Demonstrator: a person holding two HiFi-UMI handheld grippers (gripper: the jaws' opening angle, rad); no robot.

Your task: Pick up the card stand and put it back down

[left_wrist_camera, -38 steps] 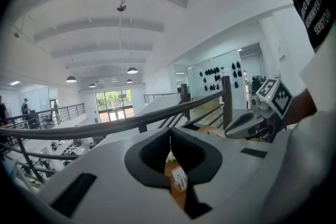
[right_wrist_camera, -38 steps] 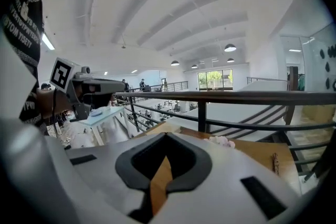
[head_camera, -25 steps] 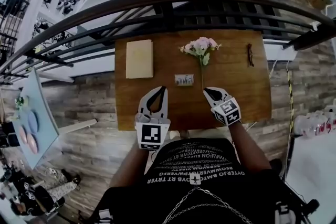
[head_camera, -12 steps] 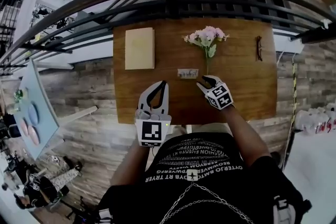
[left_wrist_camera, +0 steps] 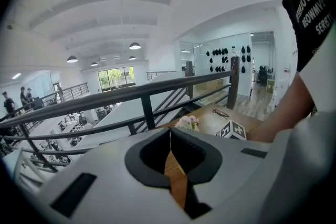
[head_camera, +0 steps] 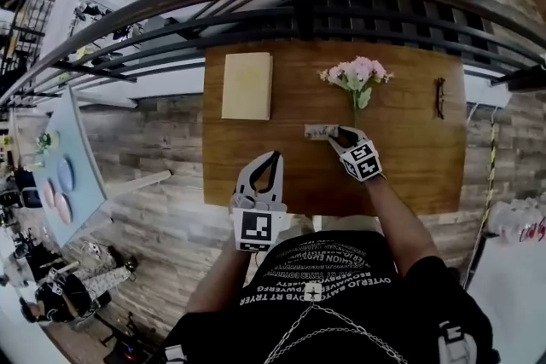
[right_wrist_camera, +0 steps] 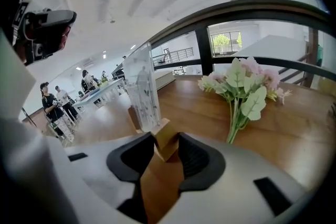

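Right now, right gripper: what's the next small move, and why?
Probably close the right gripper on the card stand, at its wooden base. Its jaws have just been opening, stand apart, and the base end already sits between them, ungripped.

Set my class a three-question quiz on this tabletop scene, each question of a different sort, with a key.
1. True or false: in the head view, the flowers lie to the right of the book.
2. Which gripper, by the person's own side, is at the card stand?
3. Fill in: in the head view, the glasses lie near the table's ____ edge.
Key: 1 true. 2 the right gripper; its jaws have just been opening and stand open, the stand's wooden base between them. 3 right.
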